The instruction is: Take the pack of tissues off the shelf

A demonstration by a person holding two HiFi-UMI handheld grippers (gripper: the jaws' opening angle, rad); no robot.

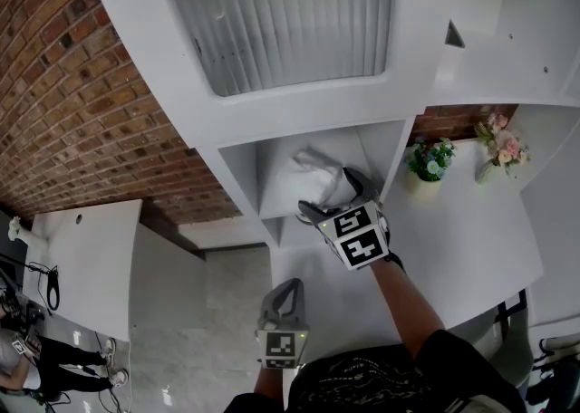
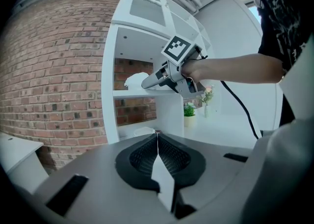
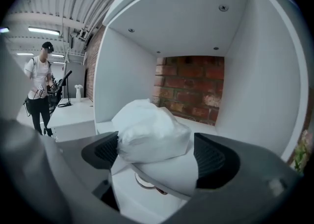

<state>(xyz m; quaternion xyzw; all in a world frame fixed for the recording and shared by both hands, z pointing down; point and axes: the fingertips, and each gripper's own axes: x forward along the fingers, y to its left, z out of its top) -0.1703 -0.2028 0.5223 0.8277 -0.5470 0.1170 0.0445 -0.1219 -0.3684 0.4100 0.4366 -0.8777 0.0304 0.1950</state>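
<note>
Black pads of the right claw (image 3: 159,153) stand wide apart, released, with the white pack of tissues (image 3: 149,129) between them. The pack lies in the open compartment of the white shelf (image 3: 125,66), with a brick wall (image 3: 191,88) far behind. Nearer, to the left, the left claw (image 2: 157,139) is clenched on nothing.

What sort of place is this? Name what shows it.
Probably an indoor studio or test space dressed like a home: a white shelf unit against a brick wall, potted flowers on a white counter, and ceiling strip lights.
</note>
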